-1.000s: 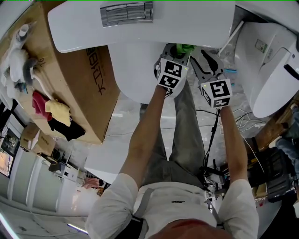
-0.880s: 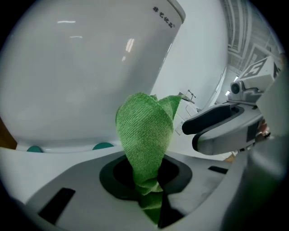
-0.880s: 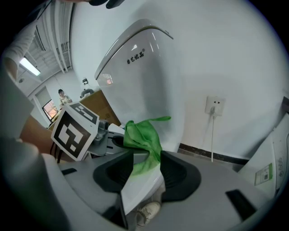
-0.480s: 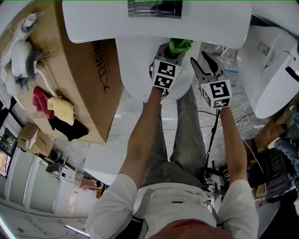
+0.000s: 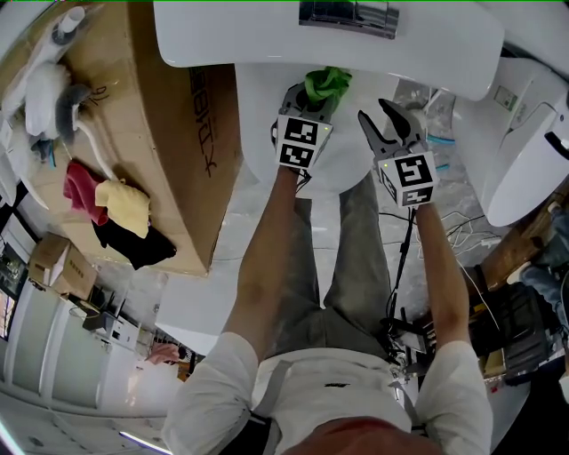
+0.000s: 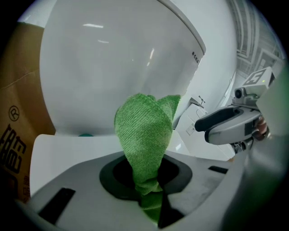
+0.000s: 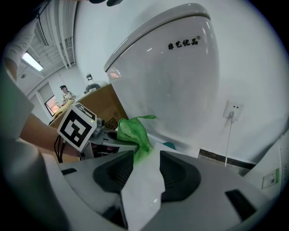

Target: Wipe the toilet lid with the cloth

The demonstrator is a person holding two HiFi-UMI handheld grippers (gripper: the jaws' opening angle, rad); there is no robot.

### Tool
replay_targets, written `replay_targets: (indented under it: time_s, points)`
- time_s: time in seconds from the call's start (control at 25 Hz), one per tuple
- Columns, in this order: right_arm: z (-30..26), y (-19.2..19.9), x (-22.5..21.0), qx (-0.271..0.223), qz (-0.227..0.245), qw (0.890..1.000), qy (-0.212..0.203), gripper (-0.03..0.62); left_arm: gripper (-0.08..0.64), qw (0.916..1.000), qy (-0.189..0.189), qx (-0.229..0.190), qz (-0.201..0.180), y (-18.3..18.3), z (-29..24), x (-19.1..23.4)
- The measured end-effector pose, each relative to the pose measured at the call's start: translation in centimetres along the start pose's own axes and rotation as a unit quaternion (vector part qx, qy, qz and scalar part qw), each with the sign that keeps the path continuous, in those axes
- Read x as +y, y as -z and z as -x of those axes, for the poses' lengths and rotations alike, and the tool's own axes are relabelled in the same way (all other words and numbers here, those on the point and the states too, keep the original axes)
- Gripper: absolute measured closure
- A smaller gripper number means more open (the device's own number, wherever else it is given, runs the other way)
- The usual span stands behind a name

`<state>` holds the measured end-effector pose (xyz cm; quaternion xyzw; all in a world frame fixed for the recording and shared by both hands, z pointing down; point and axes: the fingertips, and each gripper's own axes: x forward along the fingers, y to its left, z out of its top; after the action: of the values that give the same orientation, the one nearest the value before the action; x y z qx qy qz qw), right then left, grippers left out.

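Note:
The white toilet lid [image 5: 267, 124] lies below the tank [image 5: 267, 35] with its flush button [image 5: 348, 15]. My left gripper [image 5: 308, 96] is shut on a green cloth [image 5: 325, 83], which sticks up out of the jaws over the back of the lid. In the left gripper view the green cloth [image 6: 144, 131] fills the gap of the left gripper [image 6: 146, 189], with the toilet lid [image 6: 117, 67] behind. My right gripper [image 5: 388, 120] hangs open and empty to the right of the lid. Its own view shows the right gripper [image 7: 142, 176], the green cloth [image 7: 134, 133] and the toilet lid [image 7: 176, 76].
A cardboard box [image 5: 151, 133] stands close on the left, with red [image 5: 82, 191], yellow [image 5: 120, 206] and black cloths and bottles [image 5: 49, 84] on it. A second toilet [image 5: 524, 151] stands at the right. Cables [image 5: 444, 231] lie on the floor. A wall socket [image 7: 232, 109] is behind.
The head view has swung, so the tank now sits further right. My left gripper keeps its hold on the green cloth over the lid; the right one stays open beside it.

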<state>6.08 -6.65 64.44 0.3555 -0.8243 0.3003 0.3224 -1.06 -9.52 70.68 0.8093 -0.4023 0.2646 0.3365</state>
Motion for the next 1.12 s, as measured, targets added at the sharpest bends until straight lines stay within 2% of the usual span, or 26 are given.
replay_targets:
  time_s: [0.48,0.8,1.12]
  points:
    - [-1.1,-0.7,2.6,0.003,0.007,1.0,0.01,0.405,0.476,0.9997,-0.022,-0.007,0.004,0.5,3.0,5.5]
    - [-1.5,-1.2,4.8,0.0,0.015,1.0,0.019,0.405,0.476,0.9984,-0.052,-0.013,0.018,1.1,5.7,10.2]
    - [-1.6,-1.3,7.2,-0.006,0.01,0.999,0.034,0.405,0.476,0.9965,-0.083,-0.008,0.0,2.0,8.0,13.6]
